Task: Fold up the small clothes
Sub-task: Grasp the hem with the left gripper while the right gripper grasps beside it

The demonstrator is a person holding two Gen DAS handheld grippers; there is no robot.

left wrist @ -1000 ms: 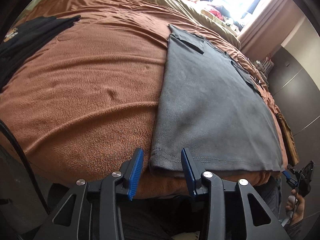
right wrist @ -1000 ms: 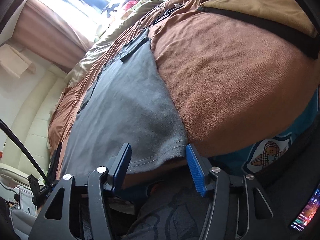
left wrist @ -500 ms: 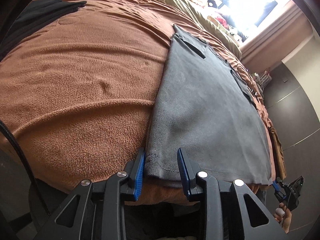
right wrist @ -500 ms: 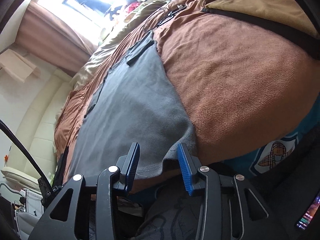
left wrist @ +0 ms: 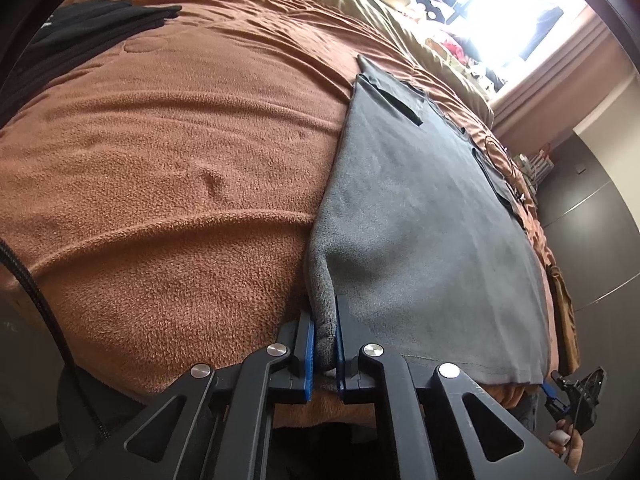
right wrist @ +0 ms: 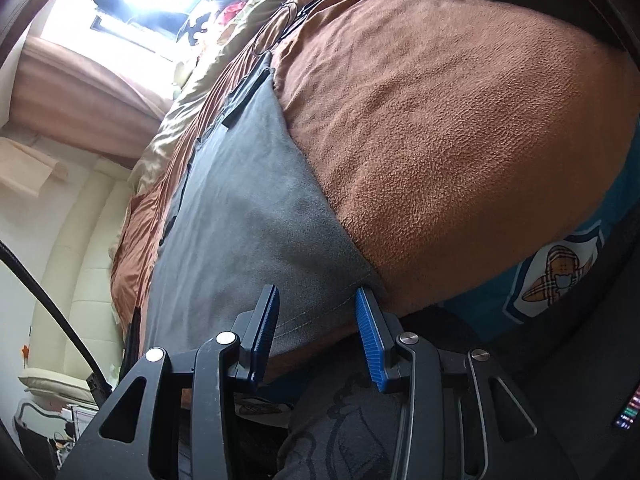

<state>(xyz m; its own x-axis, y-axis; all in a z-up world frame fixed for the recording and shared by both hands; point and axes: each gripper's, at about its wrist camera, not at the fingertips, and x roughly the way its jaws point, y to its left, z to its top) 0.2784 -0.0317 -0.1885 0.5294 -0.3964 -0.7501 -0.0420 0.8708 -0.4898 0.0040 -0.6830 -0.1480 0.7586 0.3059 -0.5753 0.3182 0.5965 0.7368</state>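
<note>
Grey cloth fills the middle of both views: a shirt [left wrist: 420, 220] lies flat on the brown fleece blanket [left wrist: 160, 160] of the bed, its hem at the near edge and its sleeves folded in at the far end. Our left gripper [left wrist: 323, 344] has just been closing and now pinches the shirt's near left corner, the fabric bunched into a ridge between the blue pads [left wrist: 307, 350]. Our right gripper [right wrist: 320, 332] sits at the other near corner with its jaws partly apart; they closed somewhat a moment ago, and the hem [right wrist: 316, 320] lies between the ribbed pads [right wrist: 370, 344], but we cannot tell whether they press on it. In the left view the right gripper [left wrist: 576, 402] shows small at the far end of the hem, with a hand [left wrist: 564, 440] below it.

Black clothes [left wrist: 80, 36] lie on the blanket well to the left of the shirt. A teal fabric with a checked emblem [right wrist: 556, 276] shows under the blanket's right edge. Beyond the bed, a bright window [right wrist: 152, 4] stands behind a pinkish curtain [right wrist: 92, 88].
</note>
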